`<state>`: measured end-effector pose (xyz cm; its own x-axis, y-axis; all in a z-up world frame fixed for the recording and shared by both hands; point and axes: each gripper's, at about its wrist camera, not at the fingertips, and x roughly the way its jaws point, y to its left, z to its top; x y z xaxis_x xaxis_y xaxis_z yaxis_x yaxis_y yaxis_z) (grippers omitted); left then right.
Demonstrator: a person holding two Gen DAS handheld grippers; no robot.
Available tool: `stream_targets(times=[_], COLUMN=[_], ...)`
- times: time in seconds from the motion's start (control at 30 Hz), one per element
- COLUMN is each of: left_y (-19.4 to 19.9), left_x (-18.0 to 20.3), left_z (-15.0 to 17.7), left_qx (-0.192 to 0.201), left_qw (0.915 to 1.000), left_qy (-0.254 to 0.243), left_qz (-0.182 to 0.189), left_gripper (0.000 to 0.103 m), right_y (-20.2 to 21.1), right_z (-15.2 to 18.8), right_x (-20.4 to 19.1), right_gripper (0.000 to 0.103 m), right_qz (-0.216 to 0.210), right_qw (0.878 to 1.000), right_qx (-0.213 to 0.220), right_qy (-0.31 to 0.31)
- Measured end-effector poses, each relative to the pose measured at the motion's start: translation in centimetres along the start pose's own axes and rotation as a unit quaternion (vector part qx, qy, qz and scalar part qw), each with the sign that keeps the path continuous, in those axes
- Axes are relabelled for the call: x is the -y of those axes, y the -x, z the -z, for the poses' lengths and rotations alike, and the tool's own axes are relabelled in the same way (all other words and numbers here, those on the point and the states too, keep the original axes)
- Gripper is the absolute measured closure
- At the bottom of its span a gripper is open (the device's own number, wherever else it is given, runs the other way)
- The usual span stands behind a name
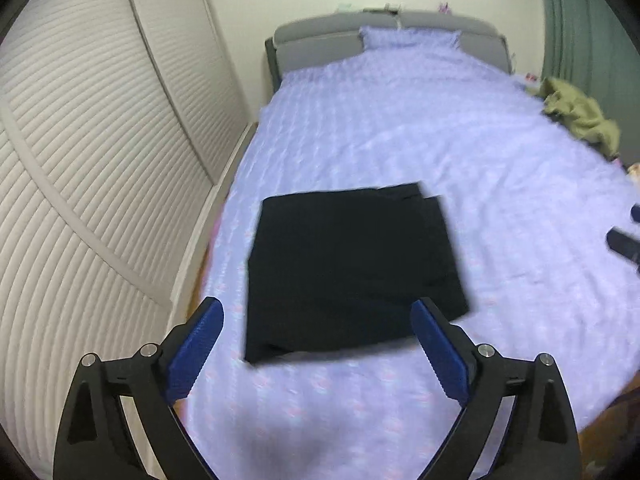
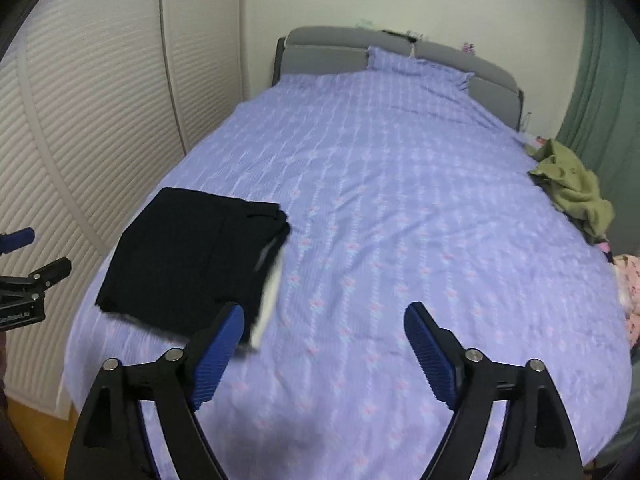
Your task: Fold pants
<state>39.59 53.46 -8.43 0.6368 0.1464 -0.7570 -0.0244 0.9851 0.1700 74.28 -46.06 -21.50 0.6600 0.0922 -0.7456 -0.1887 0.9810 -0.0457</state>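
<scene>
Pants: the black fabric pants (image 1: 352, 268), folded into a flat, roughly square bundle, lie on the lilac patterned bedspread (image 1: 400, 128), centre of the left wrist view; in the right wrist view they sit at middle left, (image 2: 192, 260).
Pants detail: a pale strip of lining or inner fabric shows along the bundle's right edge in the right wrist view.
Left gripper: the left gripper (image 1: 318, 344), black frame with ribbed blue pads, stands wide open at the bottom of its own view, and nothing is clamped.
Pants versus left gripper: the bundle's near edge shows just beyond and between the two blue fingertips (image 1: 212, 312), apart from the pads.
Right gripper: the right gripper (image 2: 324, 344) is spread wide too, low centre of its view, holding nothing.
Pants versus right gripper: the bundle lies up and to the left of it; its left blue finger (image 2: 218, 356) overlaps the bundle's near right corner in the picture; contact, I cannot tell.
Between the right fingers: only bare bedspread.
Elsewhere: a crumpled olive-green garment (image 2: 572, 188) lies at the bed's right edge, well apart from the pants.
Blur: both views are slightly smeared.
</scene>
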Motion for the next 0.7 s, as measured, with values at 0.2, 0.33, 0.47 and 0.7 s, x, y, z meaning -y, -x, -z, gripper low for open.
stream_targets(times=[0.2,0.33,0.47,0.7], left_y=[8.5,14.3,18.6,25.5], left_x=[6.9,12.5,17.1,23.6], left_z=[2.0,4.1,5.9,8.3], left_qx=[0.030,0.063,0.076,0.104], left_qw=[0.9980,0.9965,0.9957,0.9934], left_qy=[0.040,0.038,0.039,0.034], left_qz=[0.038,0.040,0.037,0.034], left_gripper=[0.000,0.000,0.000,0.000], right_y=[8.5,16.4,21.4,29.0], right_z=[3.3,6.2,8.6,12.4], right_x=[2.4,5.2,8.9,14.5], right_gripper=[0.016,0.016,0.016,0.016], right_qz=[0.009,0.002,-0.007,-0.013], right_qw=[1.000,0.999,0.998,0.996], right_qx=[0.030,0.046,0.060,0.089], right_qy=[0.002,0.001,0.002,-0.005])
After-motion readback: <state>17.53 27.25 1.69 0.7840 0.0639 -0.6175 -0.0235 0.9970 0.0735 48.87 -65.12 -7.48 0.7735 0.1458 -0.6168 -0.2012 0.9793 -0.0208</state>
